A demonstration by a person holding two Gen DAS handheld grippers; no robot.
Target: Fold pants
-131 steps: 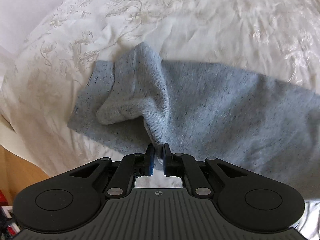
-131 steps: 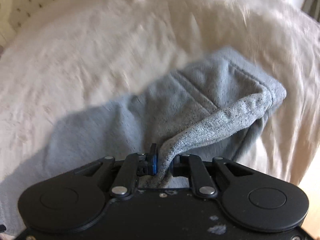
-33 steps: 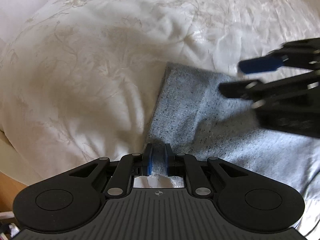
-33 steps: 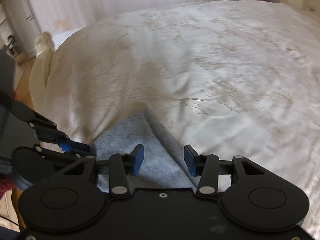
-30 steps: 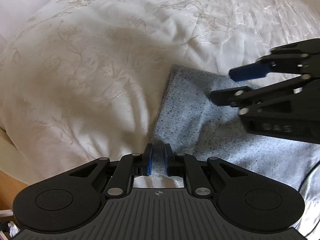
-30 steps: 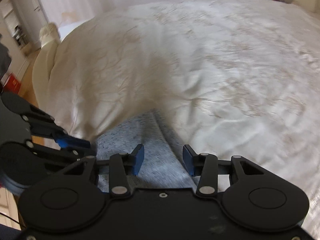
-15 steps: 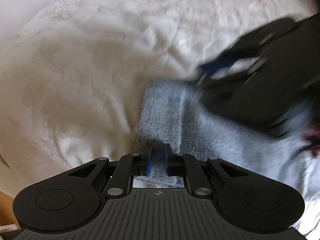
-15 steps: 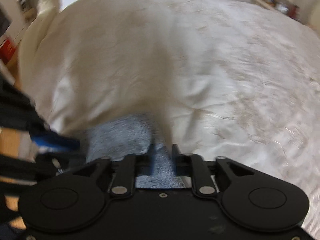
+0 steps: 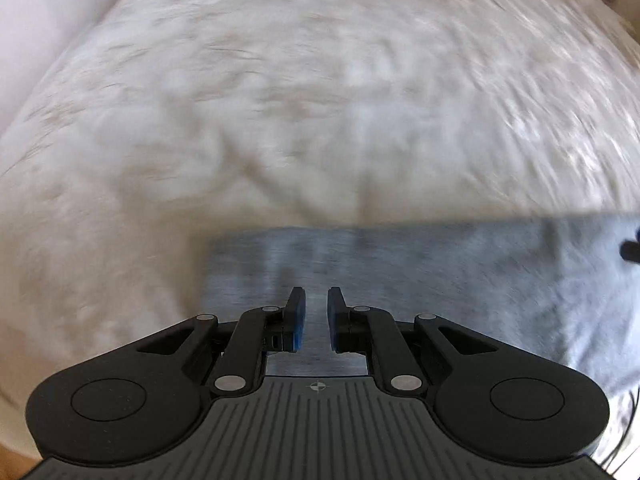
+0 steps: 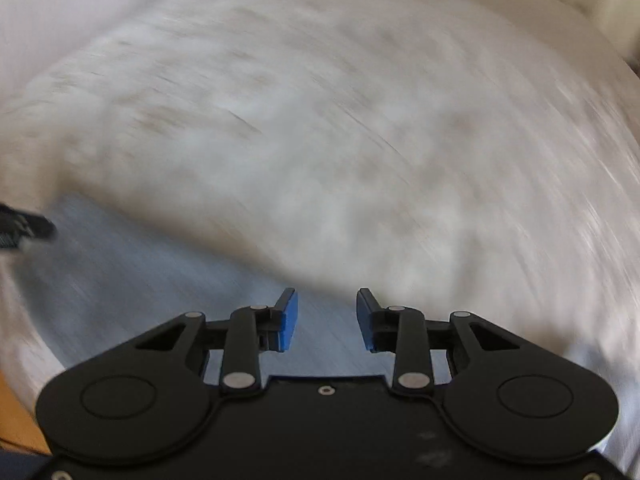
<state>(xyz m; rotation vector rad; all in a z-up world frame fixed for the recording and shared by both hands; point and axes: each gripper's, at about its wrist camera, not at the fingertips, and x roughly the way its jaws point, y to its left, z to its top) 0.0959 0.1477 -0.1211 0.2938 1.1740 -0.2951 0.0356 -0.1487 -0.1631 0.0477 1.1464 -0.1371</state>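
Note:
The grey-blue pants (image 9: 420, 272) lie flat on the white bed as a folded band, and they also show in the right wrist view (image 10: 140, 280). Both views are blurred by motion. My left gripper (image 9: 317, 312) hovers over the pants' left end with a narrow gap between its blue pads and nothing in it. My right gripper (image 10: 326, 312) is open wide over the pants' far edge and holds nothing. The tip of the right gripper shows at the far right of the left wrist view (image 9: 632, 248). The left gripper's tip shows at the left of the right wrist view (image 10: 24, 228).
The white embroidered bedspread (image 9: 320, 100) fills the area beyond the pants, and it also shows in the right wrist view (image 10: 360, 140). The bed's edge and a strip of wooden floor (image 10: 16, 420) lie at the lower left.
Both grippers have let go of the pants. The left jaws parted slightly, the right jaws opened wide. Both cameras swing fast, and the pants now lie flat as a band.

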